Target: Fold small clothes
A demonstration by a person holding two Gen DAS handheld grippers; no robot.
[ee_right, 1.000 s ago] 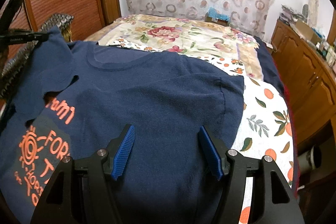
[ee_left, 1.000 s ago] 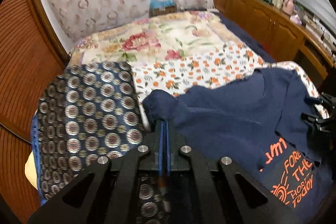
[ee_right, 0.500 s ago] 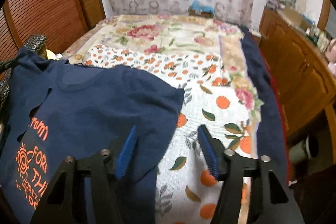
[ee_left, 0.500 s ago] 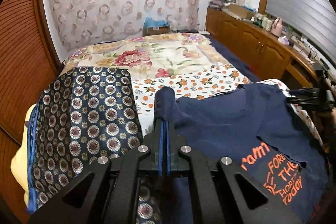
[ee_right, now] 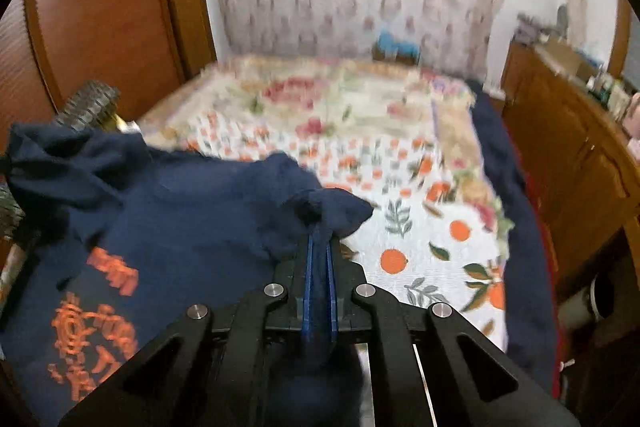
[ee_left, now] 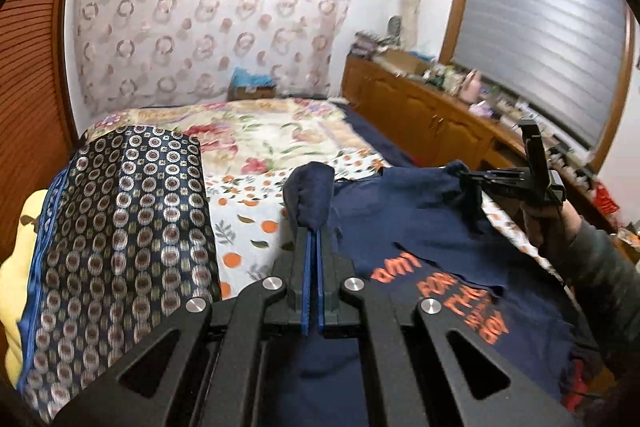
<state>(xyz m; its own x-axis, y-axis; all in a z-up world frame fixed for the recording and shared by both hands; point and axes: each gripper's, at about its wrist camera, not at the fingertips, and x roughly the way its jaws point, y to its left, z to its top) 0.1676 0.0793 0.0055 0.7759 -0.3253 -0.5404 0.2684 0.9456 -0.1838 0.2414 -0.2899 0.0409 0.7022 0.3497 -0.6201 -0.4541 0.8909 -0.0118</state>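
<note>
The navy T-shirt [ee_right: 192, 227] hung over the bed [ee_right: 420, 227], stretched between both claws. The left gripper [ee_left: 313, 239] and right gripper [ee_right: 318, 247] each pinched a bunched shirt edge protruding past its tips; the right's jaws had just closed.

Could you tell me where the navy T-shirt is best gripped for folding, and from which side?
At its two outer edges, one gripper from each side, as now: left gripper and right gripper each pinch a bunched edge of the navy T-shirt, which sags between them.

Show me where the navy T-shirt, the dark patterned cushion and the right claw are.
navy T-shirt [ee_left: 404, 223], left wrist view, on its flat middle.
dark patterned cushion [ee_left: 128, 227], left wrist view, on its top face.
right claw [ee_right: 319, 247], right wrist view, between its fingertips.
</note>
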